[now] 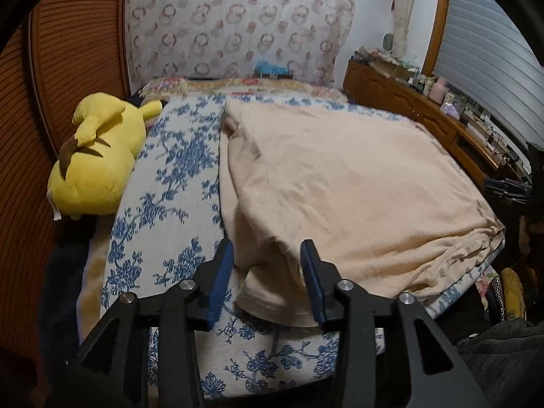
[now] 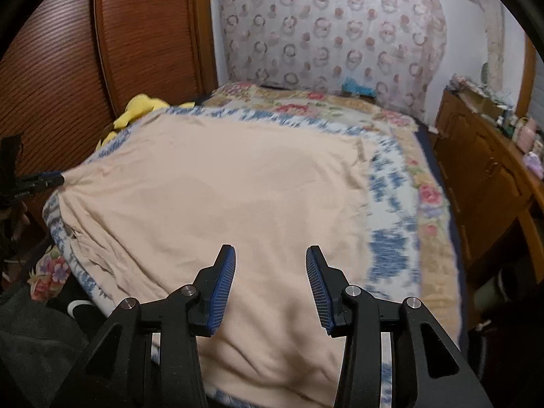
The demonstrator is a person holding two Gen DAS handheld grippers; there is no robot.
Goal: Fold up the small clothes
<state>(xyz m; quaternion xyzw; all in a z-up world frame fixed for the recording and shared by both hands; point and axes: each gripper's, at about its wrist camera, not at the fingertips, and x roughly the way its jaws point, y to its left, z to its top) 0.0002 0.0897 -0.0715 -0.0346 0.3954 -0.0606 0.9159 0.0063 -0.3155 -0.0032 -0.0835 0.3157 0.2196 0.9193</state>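
Both fisheye cameras ride behind their own black two-finger grippers and look forward and slightly down over the near edge of the bed with the blue-flowered white cover, close above the beige cotton garment. The left wrist view sits toward the yellow plush toy side; the right wrist view toward the brown wooden dresser. Both share the garment, the plush, the dresser and the circle-patterned curtain.
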